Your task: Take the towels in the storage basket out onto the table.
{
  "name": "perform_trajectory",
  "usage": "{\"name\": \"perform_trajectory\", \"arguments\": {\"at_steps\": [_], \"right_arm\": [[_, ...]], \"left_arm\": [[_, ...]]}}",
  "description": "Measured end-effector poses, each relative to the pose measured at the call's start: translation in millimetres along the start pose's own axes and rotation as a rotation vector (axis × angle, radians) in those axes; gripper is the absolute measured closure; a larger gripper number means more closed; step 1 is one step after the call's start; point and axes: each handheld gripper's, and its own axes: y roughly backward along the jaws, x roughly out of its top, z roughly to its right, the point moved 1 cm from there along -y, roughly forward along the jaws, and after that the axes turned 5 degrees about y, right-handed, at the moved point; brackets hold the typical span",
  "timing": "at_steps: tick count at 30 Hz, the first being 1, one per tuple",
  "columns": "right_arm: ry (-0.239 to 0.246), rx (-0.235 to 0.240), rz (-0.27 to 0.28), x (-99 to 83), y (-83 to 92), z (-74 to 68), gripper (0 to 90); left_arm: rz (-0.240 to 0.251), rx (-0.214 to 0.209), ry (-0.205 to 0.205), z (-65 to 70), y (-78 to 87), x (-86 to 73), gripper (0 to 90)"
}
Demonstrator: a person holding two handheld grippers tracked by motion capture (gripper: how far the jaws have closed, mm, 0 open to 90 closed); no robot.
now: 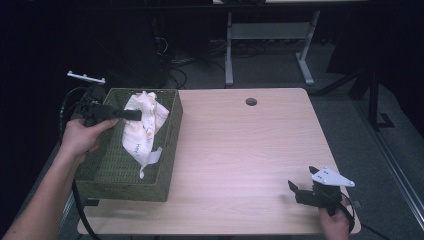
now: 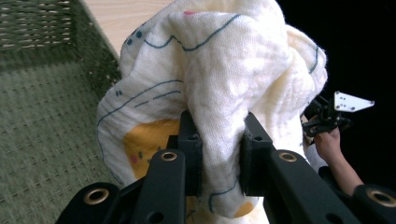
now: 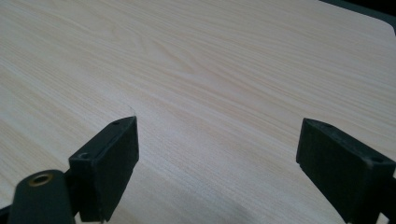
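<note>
**Cloth pinched over the basket**

The left gripper [image 2: 219, 158] has its jaws closed on a thick fold of the cloth [image 2: 219, 70], a cream muslin piece with thin blue lines and a yellow patch. In the high view the cloth [image 1: 144, 125] lies mostly inside the basket [image 1: 170, 145], bunched toward the basket's far right side, with one tail trailing along its right wall toward the near end. The left gripper [image 1: 131, 115] reaches in from the basket's left rim.

The right gripper [image 3: 217, 154] has its jaws spread wide with nothing between them, hovering low over the bare table [image 3: 196, 60]. In the high view it [image 1: 303, 181] sits well apart from the basket, near the table's [image 1: 240, 145] near right corner.

The cloth looks light, soft and limp: it should drape and sag from any single hold, and its loose tail may catch on the woven wall. A bunched fold, as taken now, likely gives the surest bite; a single thin edge could slip. It seems in no way fragile.
</note>
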Motion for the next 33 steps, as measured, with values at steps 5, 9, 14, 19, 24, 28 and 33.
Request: {"name": "perform_trajectory", "arguments": {"at_steps": [5,9,14,19,24,28,33], "right_arm": [[-0.009,-0.002,0.008,-0.1,1.4,1.5,12.6],[-0.008,-0.002,0.01,-0.1,1.7,1.4,12.6],[-0.011,-0.001,0.013,0.0,2.5,1.8,12.3],[-0.01,-0.003,0.017,0.2,2.7,2.4,12.2],[-0.011,-0.001,0.018,0.5,3.4,2.4,12.2],[-0.011,0.002,0.018,0.5,3.5,2.4,12.2],[-0.011,0.004,0.02,0.8,4.0,2.4,12.2]], "left_arm": [[-0.018,-0.013,-0.021,10.5,-11.5,3.8,74.1],[-0.027,-0.027,-0.028,15.8,-19.7,5.7,74.2],[-0.049,-0.042,-0.046,28.4,-36.7,11.1,74.1],[-0.073,-0.058,-0.062,37.6,-53.2,14.1,74.1],[-0.09,-0.066,-0.071,44.5,-70.2,15.4,74.1],[-0.106,-0.067,-0.078,49.8,-84.8,15.4,74.1],[-0.127,-0.069,-0.077,57.0,-104.7,14.8,74.0]]}}
